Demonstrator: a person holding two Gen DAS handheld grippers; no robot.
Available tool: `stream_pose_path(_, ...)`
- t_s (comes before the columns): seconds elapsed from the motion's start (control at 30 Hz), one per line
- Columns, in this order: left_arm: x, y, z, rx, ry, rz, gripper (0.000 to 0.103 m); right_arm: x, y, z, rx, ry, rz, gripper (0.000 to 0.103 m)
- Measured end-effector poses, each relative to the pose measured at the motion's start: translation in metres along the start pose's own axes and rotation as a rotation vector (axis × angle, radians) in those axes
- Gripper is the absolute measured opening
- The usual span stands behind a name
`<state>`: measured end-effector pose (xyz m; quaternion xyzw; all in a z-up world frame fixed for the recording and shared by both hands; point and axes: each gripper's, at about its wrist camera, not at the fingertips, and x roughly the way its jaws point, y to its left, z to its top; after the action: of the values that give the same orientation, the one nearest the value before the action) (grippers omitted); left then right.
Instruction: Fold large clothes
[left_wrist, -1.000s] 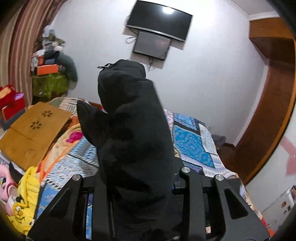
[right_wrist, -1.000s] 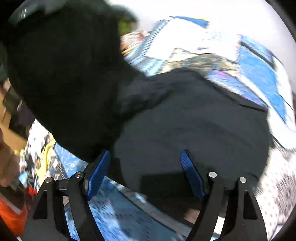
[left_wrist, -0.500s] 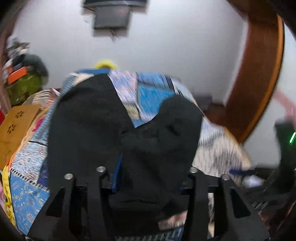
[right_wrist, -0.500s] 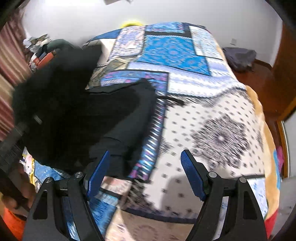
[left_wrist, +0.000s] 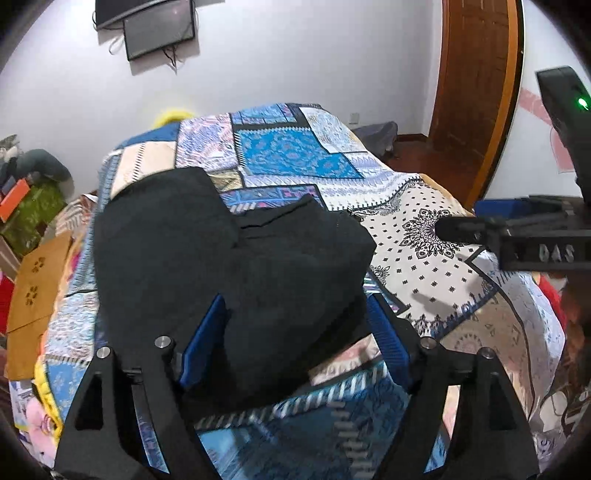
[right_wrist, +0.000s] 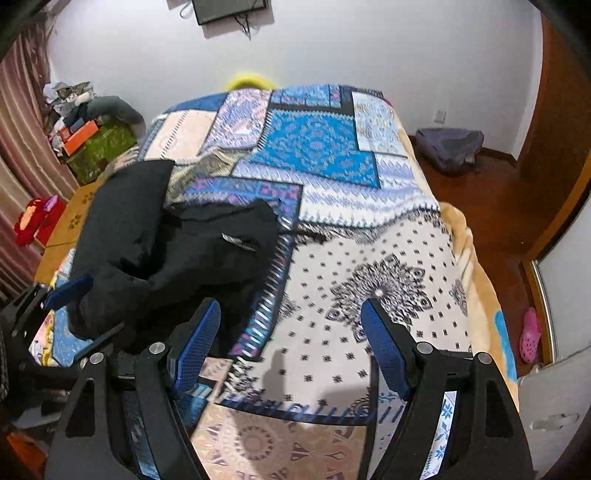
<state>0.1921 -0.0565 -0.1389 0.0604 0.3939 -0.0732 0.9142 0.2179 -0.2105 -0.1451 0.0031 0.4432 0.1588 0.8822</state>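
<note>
On the left side of the bed (right_wrist: 369, 221), the black garment (left_wrist: 221, 258) lies bunched on the patchwork blanket (left_wrist: 295, 155). Your left hand-held gripper (left_wrist: 295, 332) sits wide open around its near edge; your right hand-held gripper (right_wrist: 291, 332) hangs open, empty, just beside it.

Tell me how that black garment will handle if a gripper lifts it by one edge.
The black garment will likely drape and sag: it lies crumpled in soft folds on the bedspread. It looks thick, so probably fairly heavy. The fleecy-looking surface should grip well, not slip.
</note>
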Motion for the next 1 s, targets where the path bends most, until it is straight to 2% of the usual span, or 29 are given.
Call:
stream_pose_path(0.2,-0.028,0.040,0.005,-0.077,-0.025,0.012,0.078,-0.015,0.031,0.012,-0.014,-0.044,0.091,0.076)
stream_pose_path(0.27,-0.032,0.058,0.008,-0.104,-0.025,0.052,0.078,-0.015,0.043,0.017,-0.024,-0.054,0.114,0.076)
stream_pose_path(0.37,-0.031,0.080,0.006,-0.148,-0.013,0.098,0.078,-0.008,0.063,0.023,-0.049,-0.053,0.132,0.076)
stream_pose_path(0.53,-0.017,0.109,-0.004,-0.216,0.028,0.127,0.078,0.013,0.087,0.022,-0.066,-0.010,0.170,0.076)
stream_pose_path(0.6,-0.007,0.115,-0.012,-0.223,0.060,0.147,0.078,0.023,0.088,0.018,-0.052,0.023,0.192,0.076)
stream_pose_path(0.67,0.004,0.118,-0.021,-0.231,0.091,0.136,0.078,0.035,0.086,0.012,-0.029,0.066,0.196,0.076)
stream_pose_path(0.77,0.009,0.122,-0.027,-0.268,0.083,0.110,0.083,0.051,0.076,0.000,0.000,0.117,0.193,0.076)
stream_pose_path(0.83,0.014,0.122,-0.028,-0.264,0.097,0.093,0.084,0.064,0.064,-0.008,0.027,0.138,0.200,0.083)
stream_pose_path(1.0,0.033,0.118,-0.039,-0.269,0.127,0.075,0.095,0.088,0.052,-0.030,0.045,0.204,0.182,0.086)
